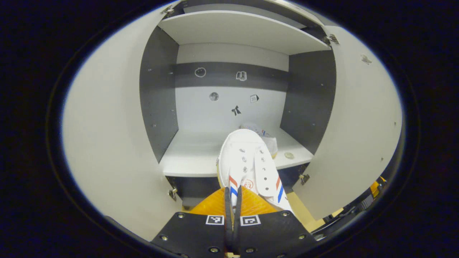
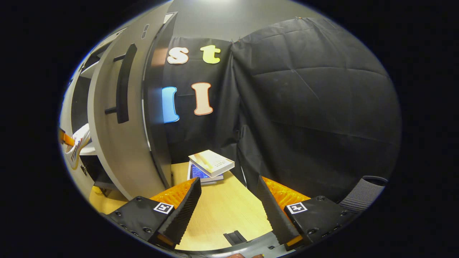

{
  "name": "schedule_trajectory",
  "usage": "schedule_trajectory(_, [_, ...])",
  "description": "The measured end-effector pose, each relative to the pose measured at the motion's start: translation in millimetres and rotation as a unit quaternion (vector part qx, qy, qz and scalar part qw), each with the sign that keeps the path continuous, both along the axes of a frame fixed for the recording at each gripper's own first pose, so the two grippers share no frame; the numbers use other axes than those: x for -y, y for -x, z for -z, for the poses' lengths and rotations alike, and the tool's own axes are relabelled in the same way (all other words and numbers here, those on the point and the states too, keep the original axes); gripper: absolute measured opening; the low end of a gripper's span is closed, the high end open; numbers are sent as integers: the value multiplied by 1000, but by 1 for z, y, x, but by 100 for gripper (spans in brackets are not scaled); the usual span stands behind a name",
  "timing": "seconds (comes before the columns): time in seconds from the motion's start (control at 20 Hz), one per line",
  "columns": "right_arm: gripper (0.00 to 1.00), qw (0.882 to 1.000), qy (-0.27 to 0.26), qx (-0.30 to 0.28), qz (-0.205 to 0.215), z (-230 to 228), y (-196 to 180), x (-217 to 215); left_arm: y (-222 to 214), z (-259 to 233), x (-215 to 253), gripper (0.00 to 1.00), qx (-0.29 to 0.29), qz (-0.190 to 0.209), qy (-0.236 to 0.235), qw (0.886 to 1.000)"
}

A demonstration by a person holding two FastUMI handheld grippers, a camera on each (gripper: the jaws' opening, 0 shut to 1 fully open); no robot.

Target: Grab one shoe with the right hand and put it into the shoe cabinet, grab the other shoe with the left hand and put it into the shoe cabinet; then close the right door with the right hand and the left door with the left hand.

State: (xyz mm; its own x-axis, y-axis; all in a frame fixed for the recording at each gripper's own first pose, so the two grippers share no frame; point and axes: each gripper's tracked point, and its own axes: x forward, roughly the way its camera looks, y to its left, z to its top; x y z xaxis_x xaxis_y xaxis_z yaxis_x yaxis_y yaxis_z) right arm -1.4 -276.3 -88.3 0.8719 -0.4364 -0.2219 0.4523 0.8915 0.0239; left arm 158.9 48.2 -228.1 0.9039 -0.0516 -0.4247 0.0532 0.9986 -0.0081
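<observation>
Left gripper [image 1: 233, 200]: fingers pressed together on the heel edge of a white sneaker [image 1: 251, 163], toe toward the cabinet.
Held sneaker: above the front edge of the lower shelf [image 1: 193, 157] of the shoe cabinet [image 1: 157, 96].
Second sneaker [image 1: 267, 138]: on that shelf, behind the held one.
Right gripper [image 2: 229, 200]: fingers wide apart, holding nothing, above the wooden table [image 2: 222, 208].
Right door [image 2: 118, 143]: open, left of the right gripper; black handle [image 2: 123, 84].
Books [image 2: 209, 165]: stacked on the table by the black cloth.
</observation>
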Motion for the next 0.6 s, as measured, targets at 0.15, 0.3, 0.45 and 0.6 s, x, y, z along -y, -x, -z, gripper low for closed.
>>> schedule_trajectory(0.15, [98, 1000, -14, 1, 28, 3, 8, 11, 1, -7, -1, 1, 18, -4, -7, 1000])
schedule_trajectory(0.3, [97, 999, -11, -2, 50, 2, 21, 17, 3, -9, -1, 1, 32, 0, -33, 999])
schedule_trajectory(0.45, [96, 997, -8, -8, 72, 3, 34, 21, 4, -12, 0, 1, 35, 5, -32, 999])
schedule_trajectory(0.6, [94, 996, 13, -14, 89, -3, 43, 29, 3, -14, 0, 1, 44, 12, -6, 999])
